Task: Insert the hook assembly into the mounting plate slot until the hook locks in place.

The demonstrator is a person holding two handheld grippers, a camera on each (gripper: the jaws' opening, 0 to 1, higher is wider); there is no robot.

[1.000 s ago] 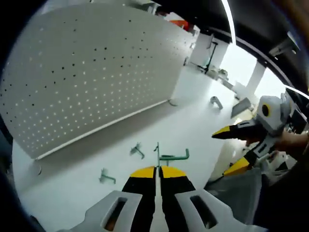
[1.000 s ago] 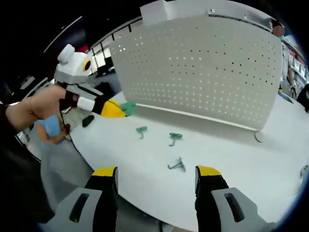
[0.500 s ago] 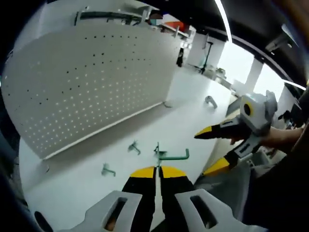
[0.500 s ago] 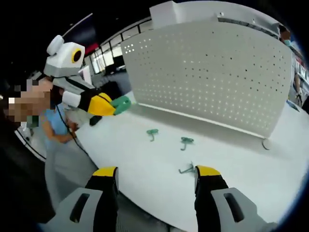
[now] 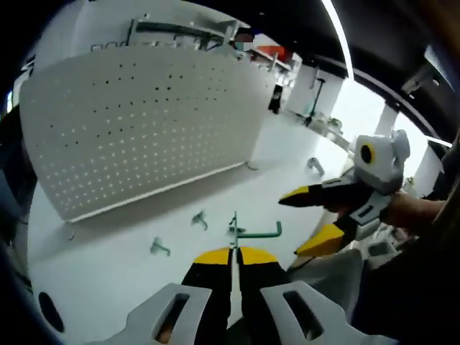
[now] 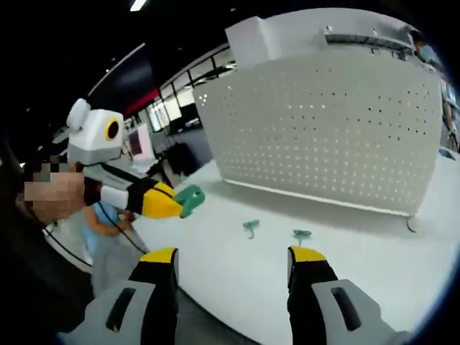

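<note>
A white perforated mounting plate stands upright on the white table. The left claw is pinched on a green hook assembly, held above the table near its front edge; its long arm lies crosswise, pointing toward the right claw, whose jaws stand spread. Two small green hooks lie on the table before the plate.

- One pegboard, standing on the bench.
- Three green hooks: one held, two loose.
- Two grippers.
</note>
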